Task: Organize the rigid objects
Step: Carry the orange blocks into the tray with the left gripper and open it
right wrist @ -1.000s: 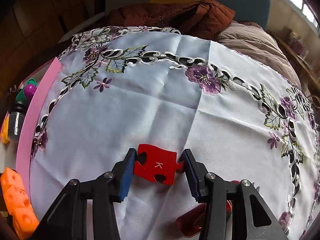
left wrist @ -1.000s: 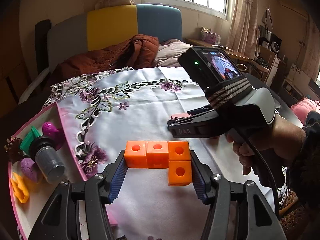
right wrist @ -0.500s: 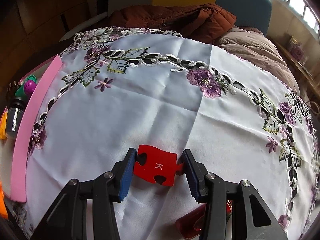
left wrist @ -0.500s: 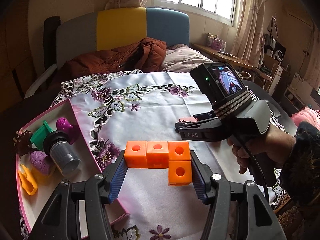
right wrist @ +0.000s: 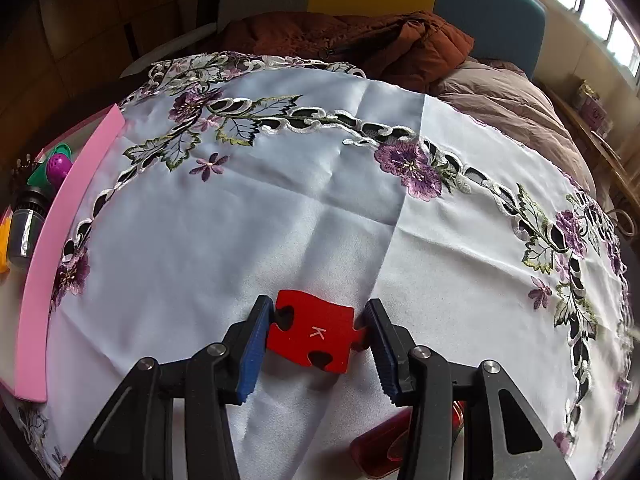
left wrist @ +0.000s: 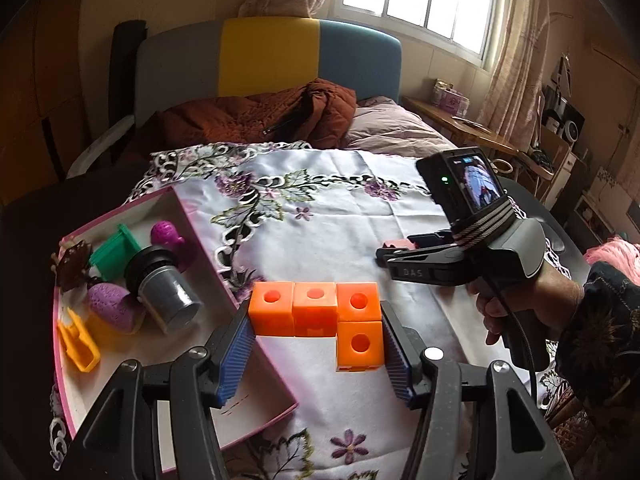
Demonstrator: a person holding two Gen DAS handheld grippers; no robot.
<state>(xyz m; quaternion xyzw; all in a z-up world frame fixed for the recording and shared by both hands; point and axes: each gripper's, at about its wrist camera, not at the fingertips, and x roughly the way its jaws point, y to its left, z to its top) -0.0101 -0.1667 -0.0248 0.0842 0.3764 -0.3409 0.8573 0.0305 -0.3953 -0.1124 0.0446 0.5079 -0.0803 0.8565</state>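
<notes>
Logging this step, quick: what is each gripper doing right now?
Left gripper: closed on the orange blocks.
Right gripper: closed on the red puzzle piece.

Counter cloth (right wrist: 248, 240) ahead of right tongs (right wrist: 316, 332) is bare up to the brown jacket (right wrist: 360, 44). Left side blocked by pink tray wall (right wrist: 60, 224). Tray (left wrist: 256, 344) far half crowded: grey cylinder (left wrist: 168, 288), purple egg (left wrist: 110, 306), yellow clip (left wrist: 78, 340); near corner free. Red item (right wrist: 384, 446) under right tongs.
</notes>
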